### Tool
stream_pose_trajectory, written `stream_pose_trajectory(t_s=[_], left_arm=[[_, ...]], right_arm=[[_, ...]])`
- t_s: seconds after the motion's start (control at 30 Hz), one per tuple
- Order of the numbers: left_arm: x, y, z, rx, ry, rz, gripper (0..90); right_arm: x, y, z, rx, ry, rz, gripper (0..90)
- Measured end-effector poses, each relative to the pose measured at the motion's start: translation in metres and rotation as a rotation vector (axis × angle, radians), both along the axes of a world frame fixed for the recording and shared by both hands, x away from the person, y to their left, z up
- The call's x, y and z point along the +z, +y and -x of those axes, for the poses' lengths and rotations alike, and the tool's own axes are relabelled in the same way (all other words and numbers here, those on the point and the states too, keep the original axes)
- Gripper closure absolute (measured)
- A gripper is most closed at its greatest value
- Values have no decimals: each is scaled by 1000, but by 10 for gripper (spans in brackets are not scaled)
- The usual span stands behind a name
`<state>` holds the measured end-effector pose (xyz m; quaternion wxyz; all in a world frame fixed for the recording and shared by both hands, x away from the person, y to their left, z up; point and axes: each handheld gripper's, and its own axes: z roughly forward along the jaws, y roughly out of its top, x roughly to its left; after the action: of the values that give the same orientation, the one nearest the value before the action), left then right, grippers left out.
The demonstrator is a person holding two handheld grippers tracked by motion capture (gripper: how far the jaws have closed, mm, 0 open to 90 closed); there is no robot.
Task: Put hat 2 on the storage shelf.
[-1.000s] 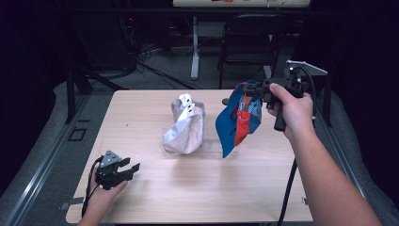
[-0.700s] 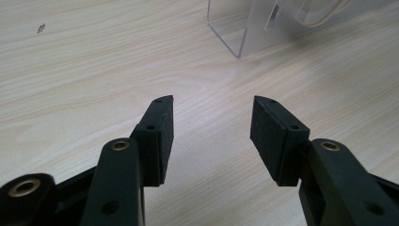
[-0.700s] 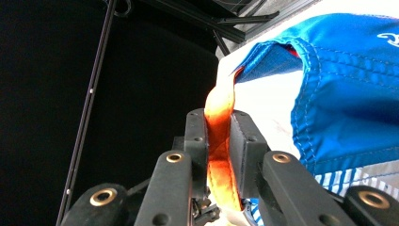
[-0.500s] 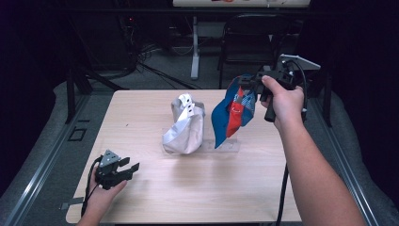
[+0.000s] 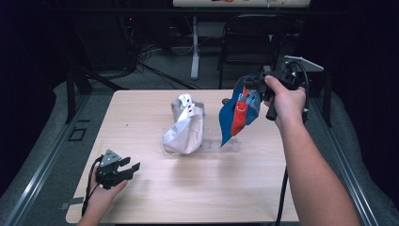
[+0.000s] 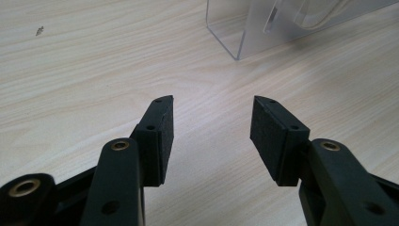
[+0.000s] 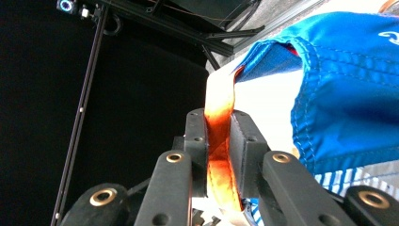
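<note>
High view showed the right gripper (image 5: pixel 256 84), jaws clamped on an orange strap (image 7: pixel 220 136), holding the blue bag (image 5: pixel 237 113) above the table (image 5: pixel 141 113); placement seemingly remained. Left gripper (image 5: pixel 129 168) rested with jaws wide.

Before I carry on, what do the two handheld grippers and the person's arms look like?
Both grippers are black, the left gripper and the right gripper, each topped by a grey three-cornered plate and trailing a black cable. The flat rectangular jaw pads are dark foam, with brass-coloured pivot pins. The forearms are bare, no sleeves visible.
</note>
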<state>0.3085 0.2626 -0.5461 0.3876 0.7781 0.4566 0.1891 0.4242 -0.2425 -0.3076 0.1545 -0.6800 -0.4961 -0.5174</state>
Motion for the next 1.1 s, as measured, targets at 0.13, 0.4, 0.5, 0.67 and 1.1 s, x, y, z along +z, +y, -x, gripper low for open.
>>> stream_pose_trajectory(t_s=[0.13, 0.4, 0.5, 0.67, 1.1], left_arm=[[1, -1, -1, -7, 9, -8, 501], [0, -1, -2, -3, 0, 3, 501], [0, -1, -1, -1, 2, 7, 501], [0, -1, -1, -1, 9, 6, 501], [-1, -2, -2, -3, 1, 5, 501]], right_arm=[[-7, 1, -3, -7, 11, -6, 785], [-14, 6, -5, -2, 22, -7, 785], [-18, 7, -5, 12, 29, -4, 785], [-23, 8, -4, 29, 35, 3, 784], [-42, 13, -2, 60, 64, 46, 784]])
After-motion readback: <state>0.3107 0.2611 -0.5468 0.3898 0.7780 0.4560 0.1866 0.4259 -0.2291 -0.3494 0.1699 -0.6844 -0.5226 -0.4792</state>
